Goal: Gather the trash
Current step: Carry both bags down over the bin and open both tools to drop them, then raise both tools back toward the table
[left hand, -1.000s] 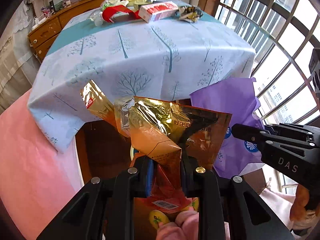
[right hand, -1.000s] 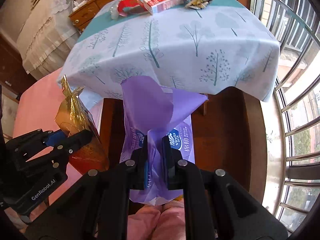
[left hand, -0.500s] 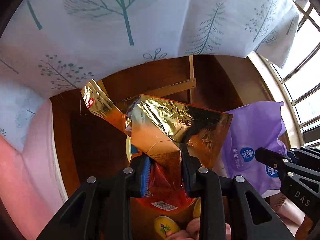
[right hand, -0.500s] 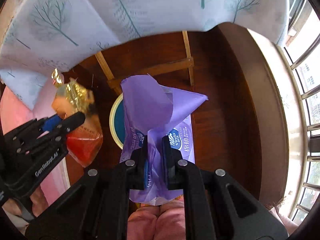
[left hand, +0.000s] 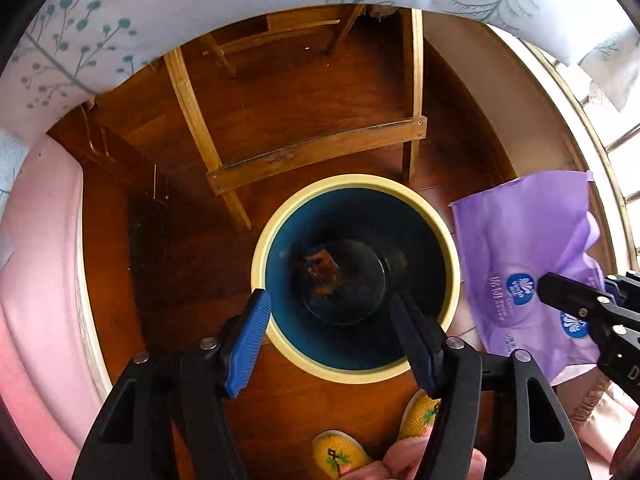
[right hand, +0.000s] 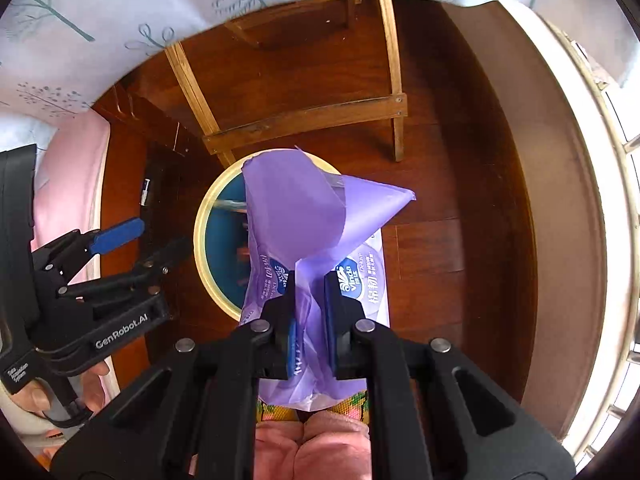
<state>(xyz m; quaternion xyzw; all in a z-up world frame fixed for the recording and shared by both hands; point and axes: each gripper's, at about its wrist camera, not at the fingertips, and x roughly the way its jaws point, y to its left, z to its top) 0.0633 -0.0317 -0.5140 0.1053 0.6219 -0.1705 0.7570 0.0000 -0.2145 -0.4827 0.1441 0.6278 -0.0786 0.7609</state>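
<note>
A dark blue bin with a cream rim (left hand: pixel 256 268) (right hand: pixel 199 240) stands on the wooden floor under the table. At its bottom lies the gold and red snack wrapper (left hand: pixel 320 270). My left gripper (left hand: pixel 330 302) (right hand: pixel 158 236) hangs just above the bin's near rim, its jaws opening with nothing between them. My right gripper (right hand: pixel 309 280) (left hand: pixel 560 286) is shut on a purple tissue pack wrapper (right hand: pixel 296 212) (left hand: pixel 520 240), held to the right of the bin and partly over its rim.
The table's wooden leg frame (left hand: pixel 312 152) stands just behind the bin, under the tree-print tablecloth (left hand: pixel 160 8). Pink fabric (left hand: pixel 36 280) lies to the left, a window ledge (right hand: pixel 580 200) to the right. Yellow slippers (left hand: pixel 340 454) show at the bottom.
Both grippers have dropped from table height to just over the bin. My left gripper has opened and the gold wrapper has fallen from it into the bin. The right keeps its hold.
</note>
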